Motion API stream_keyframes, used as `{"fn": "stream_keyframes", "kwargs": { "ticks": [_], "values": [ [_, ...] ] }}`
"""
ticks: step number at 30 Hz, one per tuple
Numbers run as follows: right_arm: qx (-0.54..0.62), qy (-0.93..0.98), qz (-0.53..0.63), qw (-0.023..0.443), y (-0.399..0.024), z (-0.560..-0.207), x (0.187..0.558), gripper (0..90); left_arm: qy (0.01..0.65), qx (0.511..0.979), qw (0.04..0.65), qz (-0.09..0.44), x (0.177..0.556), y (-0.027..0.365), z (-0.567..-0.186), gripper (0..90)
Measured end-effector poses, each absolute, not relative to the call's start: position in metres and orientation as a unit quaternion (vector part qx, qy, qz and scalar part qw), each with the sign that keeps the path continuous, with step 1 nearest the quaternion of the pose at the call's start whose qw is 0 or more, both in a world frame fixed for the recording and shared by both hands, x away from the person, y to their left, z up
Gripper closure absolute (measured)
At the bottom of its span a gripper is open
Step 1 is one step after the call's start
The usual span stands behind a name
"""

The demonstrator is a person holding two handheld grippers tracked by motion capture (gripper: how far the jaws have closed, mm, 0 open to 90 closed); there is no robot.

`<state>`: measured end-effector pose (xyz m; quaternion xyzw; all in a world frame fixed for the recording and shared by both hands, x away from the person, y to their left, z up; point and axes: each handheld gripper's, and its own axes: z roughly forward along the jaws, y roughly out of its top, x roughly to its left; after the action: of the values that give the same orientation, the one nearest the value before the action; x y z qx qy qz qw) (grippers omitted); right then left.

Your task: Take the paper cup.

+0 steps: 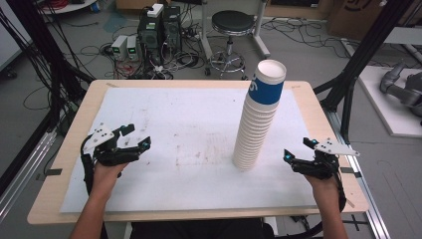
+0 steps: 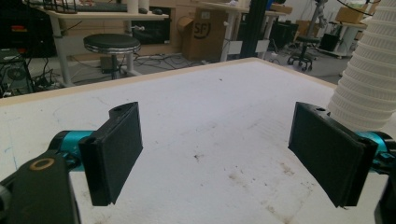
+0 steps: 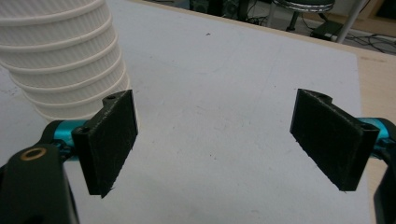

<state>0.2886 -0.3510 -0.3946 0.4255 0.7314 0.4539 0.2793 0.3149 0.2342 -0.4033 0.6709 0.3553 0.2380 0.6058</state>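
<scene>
A tall leaning stack of ribbed white paper cups (image 1: 256,124), topped by a blue-banded cup, stands right of centre on the white table sheet (image 1: 174,129). Nothing is gripped yet; next, probably, a reach for the top cup. The right gripper (image 1: 296,152) rests nearby, the left gripper (image 1: 135,137) well apart, both held low with jaws wide and empty.

White ribbed cup stack (image 1: 256,119) (top cup blue-banded); black tools, teal accents.
</scene>
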Motion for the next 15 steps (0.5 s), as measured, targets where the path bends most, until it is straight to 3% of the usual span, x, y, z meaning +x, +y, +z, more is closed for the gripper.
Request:
{"fn": "stream_keyframes", "kwargs": {
  "ticks": [8, 15],
  "values": [
    [0.423, 0.735, 0.454, 0.274, -0.351, -0.397, 0.289, 15.0, 0.359, 0.675, 0.601, 0.234, 0.317, 0.232, -0.405, 17.3],
    [0.432, 0.719, 0.494, 0.228, -0.353, -0.386, 0.289, 15.0, 0.364, 0.676, 0.6, 0.225, 0.323, 0.23, -0.406, 17.3]
  ]
}}
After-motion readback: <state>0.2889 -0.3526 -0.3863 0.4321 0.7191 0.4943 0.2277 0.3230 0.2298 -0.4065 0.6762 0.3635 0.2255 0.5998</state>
